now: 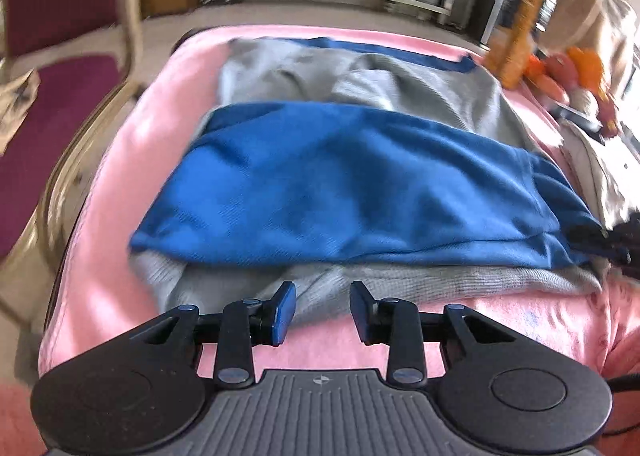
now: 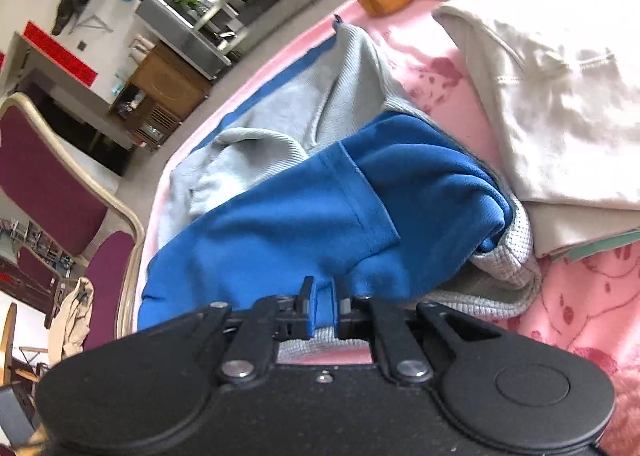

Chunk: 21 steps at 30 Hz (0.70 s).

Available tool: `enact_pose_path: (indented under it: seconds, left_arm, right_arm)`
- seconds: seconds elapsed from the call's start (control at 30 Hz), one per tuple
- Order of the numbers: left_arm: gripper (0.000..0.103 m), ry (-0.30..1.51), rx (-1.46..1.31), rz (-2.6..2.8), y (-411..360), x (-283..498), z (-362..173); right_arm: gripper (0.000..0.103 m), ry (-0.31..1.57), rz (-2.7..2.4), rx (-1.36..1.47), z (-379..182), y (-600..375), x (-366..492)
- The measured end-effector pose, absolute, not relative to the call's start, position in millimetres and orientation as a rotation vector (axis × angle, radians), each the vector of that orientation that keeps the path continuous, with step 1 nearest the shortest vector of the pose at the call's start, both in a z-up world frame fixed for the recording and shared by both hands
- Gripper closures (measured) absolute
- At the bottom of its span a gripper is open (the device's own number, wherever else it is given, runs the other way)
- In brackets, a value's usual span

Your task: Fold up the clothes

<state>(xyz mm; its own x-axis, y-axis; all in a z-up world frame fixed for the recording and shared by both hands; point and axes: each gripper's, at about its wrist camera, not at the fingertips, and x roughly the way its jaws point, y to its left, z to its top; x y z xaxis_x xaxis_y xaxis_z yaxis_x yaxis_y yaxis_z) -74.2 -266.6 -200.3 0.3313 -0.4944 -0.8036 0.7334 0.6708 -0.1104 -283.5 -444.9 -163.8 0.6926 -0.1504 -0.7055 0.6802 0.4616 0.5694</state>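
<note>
A grey and blue sweatshirt lies on a pink blanket (image 1: 120,175), with its blue part (image 1: 360,183) folded across the grey part (image 1: 400,95). In the left wrist view my left gripper (image 1: 323,312) stands open at the garment's near grey hem (image 1: 240,284), and nothing is pinched between its pads. In the right wrist view my right gripper (image 2: 323,308) is shut on a fold of the blue fabric (image 2: 300,223). That fold bunches up from the jaws over the grey ribbed cloth (image 2: 300,111).
A folded cream garment (image 2: 560,95) lies on the blanket to the right of the sweatshirt. An orange bottle (image 1: 520,27) and orange-red soft toys (image 1: 576,71) stand at the far right. A maroon chair (image 1: 60,95) is close to the blanket's left edge.
</note>
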Motion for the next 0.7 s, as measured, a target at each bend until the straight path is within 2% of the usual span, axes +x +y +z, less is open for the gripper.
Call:
enact_pose_path:
  seconds: [0.1, 0.3, 0.47, 0.6, 0.7]
  left_arm:
    - [0.076, 0.949, 0.304, -0.784, -269.5, -66.7, -208.9]
    - [0.073, 0.967, 0.365, -0.767, -277.0, -64.1, -222.8]
    - [0.069, 0.968, 0.388, -0.760, -275.6, -64.7, -222.6]
    - [0.070, 0.935, 0.426, -0.753, -276.9, -68.6, -217.6]
    - [0.070, 0.888, 0.400, -0.761, -273.6, -65.6, -199.1]
  right_arm:
    - [0.095, 0.689, -0.544, 0.946, -171.0, -441.6, -276.0]
    - [0.095, 0.775, -0.553, 0.978, -191.1, -445.4, -266.9]
    - [0.101, 0.804, -0.576, 0.978, -195.4, -443.5, -269.9]
    - [0.091, 0.762, -0.586, 0.942, -183.3, -438.5, -278.2]
    - [0.090, 0.685, -0.564, 0.953, -165.2, -439.2, -284.7]
